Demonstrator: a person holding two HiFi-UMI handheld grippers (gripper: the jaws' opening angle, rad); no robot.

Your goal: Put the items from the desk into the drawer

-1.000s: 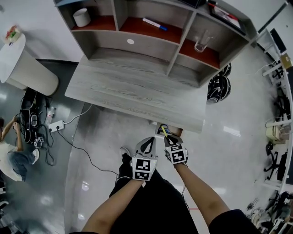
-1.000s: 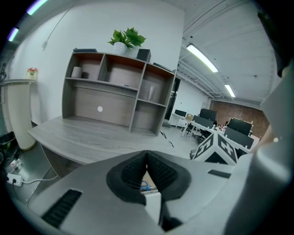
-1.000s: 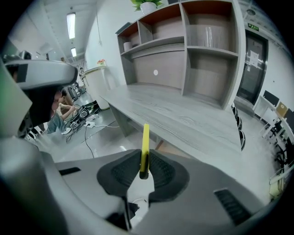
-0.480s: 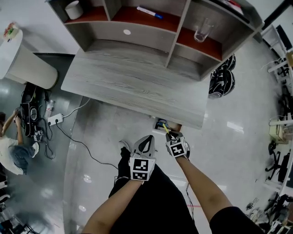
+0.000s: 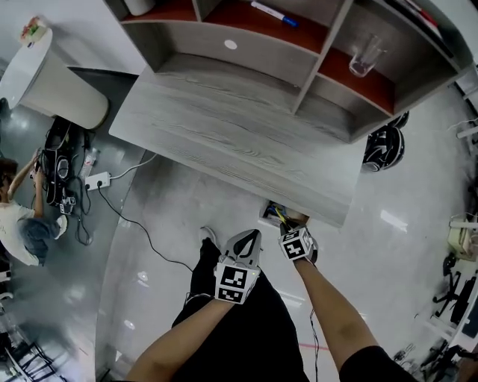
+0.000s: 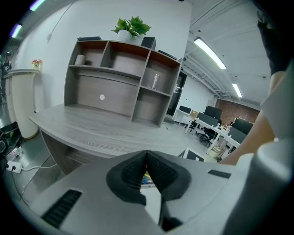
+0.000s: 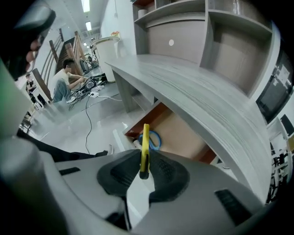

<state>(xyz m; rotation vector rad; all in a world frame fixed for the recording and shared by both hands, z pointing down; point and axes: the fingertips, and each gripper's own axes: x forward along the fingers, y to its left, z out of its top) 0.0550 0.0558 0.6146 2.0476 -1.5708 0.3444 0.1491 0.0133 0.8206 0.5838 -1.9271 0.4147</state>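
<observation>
1. Lower than a second before, the right tool (image 7: 144,166) stayed clamped on a thin yellow stick (image 7: 145,140), which pointed into the open drawer (image 7: 183,133).
2. A blue loop (image 7: 156,137) lay in that drawer, with the counter (image 5: 239,142) edge overhanging it.
3. Just beside, the left tool (image 6: 147,170) had its jaws together on nothing.
4. A glass (image 5: 364,57) and a marker (image 5: 272,13) sat in the shelf unit (image 5: 224,56) behind.

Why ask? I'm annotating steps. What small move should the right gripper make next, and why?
Probably ease the right gripper down toward the open drawer before releasing: its jaws pinch a thin yellow item above the drawer, where a blue loop already lies.
</observation>
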